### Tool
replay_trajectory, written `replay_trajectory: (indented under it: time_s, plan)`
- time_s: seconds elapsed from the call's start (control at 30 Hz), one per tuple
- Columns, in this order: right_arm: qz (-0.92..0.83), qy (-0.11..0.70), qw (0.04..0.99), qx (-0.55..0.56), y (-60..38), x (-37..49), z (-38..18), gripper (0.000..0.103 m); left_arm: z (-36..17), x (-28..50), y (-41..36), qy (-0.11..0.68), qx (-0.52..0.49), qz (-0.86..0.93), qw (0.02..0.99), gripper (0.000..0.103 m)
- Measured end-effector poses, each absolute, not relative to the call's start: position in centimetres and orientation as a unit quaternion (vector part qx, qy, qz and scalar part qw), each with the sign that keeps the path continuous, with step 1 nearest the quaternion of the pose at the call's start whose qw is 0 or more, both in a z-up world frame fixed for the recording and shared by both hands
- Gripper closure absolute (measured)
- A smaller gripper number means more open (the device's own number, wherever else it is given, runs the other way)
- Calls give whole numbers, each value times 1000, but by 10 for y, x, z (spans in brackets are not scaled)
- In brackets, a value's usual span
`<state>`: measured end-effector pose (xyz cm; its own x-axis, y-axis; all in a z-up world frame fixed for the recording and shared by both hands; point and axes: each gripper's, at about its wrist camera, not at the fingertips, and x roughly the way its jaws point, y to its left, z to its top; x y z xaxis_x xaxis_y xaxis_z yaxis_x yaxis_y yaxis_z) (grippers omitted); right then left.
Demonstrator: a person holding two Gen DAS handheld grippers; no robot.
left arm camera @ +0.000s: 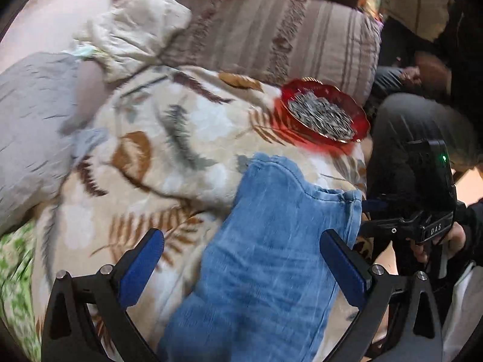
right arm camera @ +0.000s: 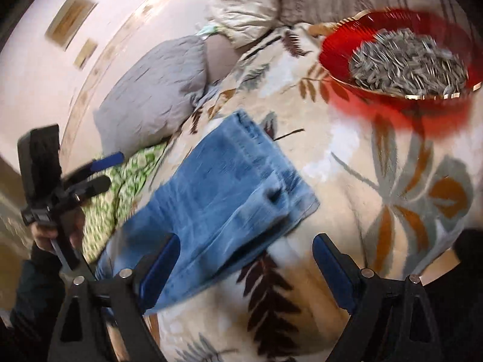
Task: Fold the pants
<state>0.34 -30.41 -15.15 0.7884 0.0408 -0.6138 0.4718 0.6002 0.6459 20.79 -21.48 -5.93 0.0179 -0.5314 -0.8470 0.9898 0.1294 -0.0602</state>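
Note:
Blue denim pants (left arm camera: pixel 265 259) lie folded in layers on a cream leaf-patterned blanket (left arm camera: pixel 169 138). In the left wrist view my left gripper (left arm camera: pixel 241 247) is open above them, its blue pads on either side of the cloth, holding nothing. In the right wrist view the pants (right arm camera: pixel 223 187) lie ahead and to the left of my right gripper (right arm camera: pixel 246 250), which is open and empty above the blanket (right arm camera: pixel 347 181). The right gripper also shows at the right edge of the left wrist view (left arm camera: pixel 422 223). The left gripper shows at the left of the right wrist view (right arm camera: pixel 90 172).
A red glass bowl of sunflower seeds (left arm camera: pixel 324 114) stands on the blanket beyond the pants, also in the right wrist view (right arm camera: pixel 401 57). A grey pillow (left arm camera: pixel 33 126), a cream pillow (left arm camera: pixel 135 33) and a striped cushion (left arm camera: pixel 271 36) lie behind. Green patterned cloth (right arm camera: pixel 120 187) lies left.

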Motion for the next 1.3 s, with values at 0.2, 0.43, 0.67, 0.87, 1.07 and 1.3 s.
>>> replay_trajectory:
  time_s: [0.2,0.43,0.67,0.87,1.07,1.3]
  plan:
    - [-119,268,841,455,-312,8,-172,12,-75,202,-267,384,333,-626,591,1]
    - [-115,240,848,459,-316,10,-172,11,-96,198,-327,403,359,-644,542,1]
    - [-123,236,853,449,-313,14,-171,11,-125,197,-351,447,386,-643,488,28]
    - [-139,239,858,434,-312,18,-170,28,-139,201,-354,470,388,-634,476,63]
    - [-144,270,859,411,-311,28,-175,83,-133,201,-349,458,390,-634,486,88]
    - [-150,243,878,384,-319,28,-151,86,-103,208,-353,424,377,-636,524,89]
